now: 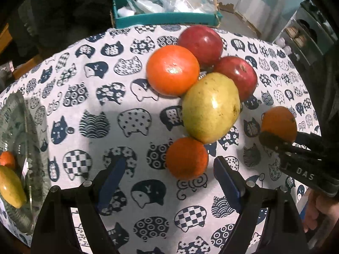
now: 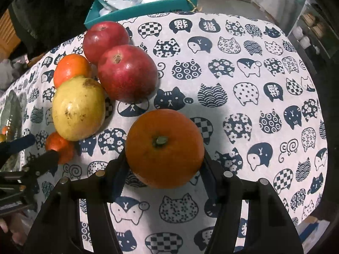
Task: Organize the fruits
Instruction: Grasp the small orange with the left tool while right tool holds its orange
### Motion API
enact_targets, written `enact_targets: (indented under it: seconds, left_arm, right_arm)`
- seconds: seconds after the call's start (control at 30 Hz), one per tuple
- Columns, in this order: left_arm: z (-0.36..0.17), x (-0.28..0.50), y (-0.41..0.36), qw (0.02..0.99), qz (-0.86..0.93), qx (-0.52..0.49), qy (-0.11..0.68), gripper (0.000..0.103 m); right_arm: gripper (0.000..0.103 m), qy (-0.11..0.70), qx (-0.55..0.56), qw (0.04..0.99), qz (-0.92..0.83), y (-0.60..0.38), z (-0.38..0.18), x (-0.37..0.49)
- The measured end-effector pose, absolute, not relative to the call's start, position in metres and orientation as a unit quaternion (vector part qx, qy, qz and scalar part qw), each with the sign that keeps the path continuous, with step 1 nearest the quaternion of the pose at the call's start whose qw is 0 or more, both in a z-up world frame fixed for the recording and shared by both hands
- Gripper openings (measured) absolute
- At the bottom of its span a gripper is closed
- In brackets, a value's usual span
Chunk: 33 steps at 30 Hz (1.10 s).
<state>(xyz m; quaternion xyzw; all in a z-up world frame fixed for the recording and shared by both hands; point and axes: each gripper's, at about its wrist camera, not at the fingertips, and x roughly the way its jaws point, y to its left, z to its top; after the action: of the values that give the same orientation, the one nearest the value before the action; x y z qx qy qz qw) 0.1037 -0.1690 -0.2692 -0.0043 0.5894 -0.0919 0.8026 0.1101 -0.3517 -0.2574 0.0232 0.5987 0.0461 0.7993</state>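
Observation:
My right gripper (image 2: 163, 169) is shut on an orange (image 2: 164, 147) with a green stem, held just over the cloth; the orange also shows at the right of the left wrist view (image 1: 278, 122). My left gripper (image 1: 169, 169) is open, its blue pads either side of a small tangerine (image 1: 186, 157), not touching it. Beyond lie a yellow-green pear (image 1: 210, 108), a large orange (image 1: 172, 69) and two red apples (image 1: 201, 42) (image 1: 237, 75), all touching in a cluster. A glass bowl (image 1: 31, 148) at the left holds a yellow fruit (image 1: 10, 186) and a small orange fruit (image 1: 7, 158).
The table carries a white cloth with navy cat prints (image 1: 95, 110). A teal tray (image 1: 167, 19) with plastic bags stands at the far edge. A shelf unit (image 1: 303, 38) is off to the right. The cloth right of the fruit (image 2: 254, 95) is bare.

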Motion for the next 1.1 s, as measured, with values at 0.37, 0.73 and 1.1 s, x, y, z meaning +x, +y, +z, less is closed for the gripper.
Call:
enact_targets:
  seconds: [0.37,0.73,1.1]
  left_arm:
    - [-0.284,0.106,-0.182,0.795,-0.095,0.010,0.599,0.075]
    - [-0.284,0.100,-0.189,0.797,-0.111,0.015,0.594,0.045]
    - [-0.250,0.091,-0.160,0.818,-0.103,0.000,0.566,0.044]
  right_arm:
    - [0.062,0.595,0.020,0.802,0.050,-0.349,-0.248,0.100]
    - [0.062,0.591,0.016,0.805,0.053,-0.345,-0.247,0.103]
    - [0.062,0.573,0.005,0.817,0.061,-0.339,-0.230,0.100]
